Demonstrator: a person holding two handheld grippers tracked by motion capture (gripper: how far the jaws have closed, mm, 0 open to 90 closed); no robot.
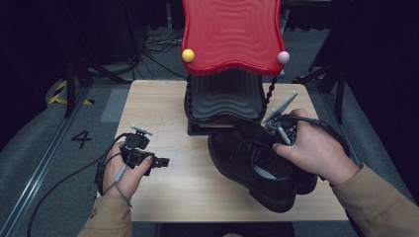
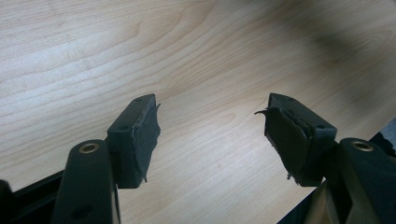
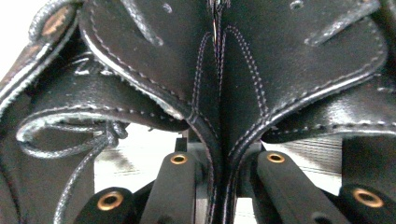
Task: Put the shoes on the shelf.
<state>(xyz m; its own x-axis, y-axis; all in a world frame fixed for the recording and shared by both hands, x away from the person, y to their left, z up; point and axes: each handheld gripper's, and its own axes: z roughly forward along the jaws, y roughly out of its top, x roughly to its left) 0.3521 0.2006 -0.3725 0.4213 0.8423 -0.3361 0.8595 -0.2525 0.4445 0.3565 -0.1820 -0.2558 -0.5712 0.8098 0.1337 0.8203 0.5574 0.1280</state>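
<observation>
A pair of black leather lace-up shoes (image 1: pixel 257 160) lies side by side on the right half of the wooden table (image 1: pixel 163 103), toes toward the front edge. At their heels my right gripper (image 1: pixel 269 131) is shut on the two inner collar edges, pressed together. The right gripper view shows the jaws of my right gripper (image 3: pixel 223 156) pinching both stitched edges, one shoe (image 3: pixel 140 56) on each side (image 3: pixel 289 60). A loose lace (image 3: pixel 79 149) hangs at the left. My left gripper (image 1: pixel 160 161) hovers over the table's left part; the jaws of that left gripper (image 2: pixel 212 135) stand open over bare wood.
A two-tier stand sits at the back centre: a red wavy shelf (image 1: pixel 232 29) above a black wavy shelf (image 1: pixel 225 96), with a yellow ball (image 1: pixel 188 55) and a pink ball (image 1: pixel 282 57) at the red shelf's corners. Cables lie on the floor behind.
</observation>
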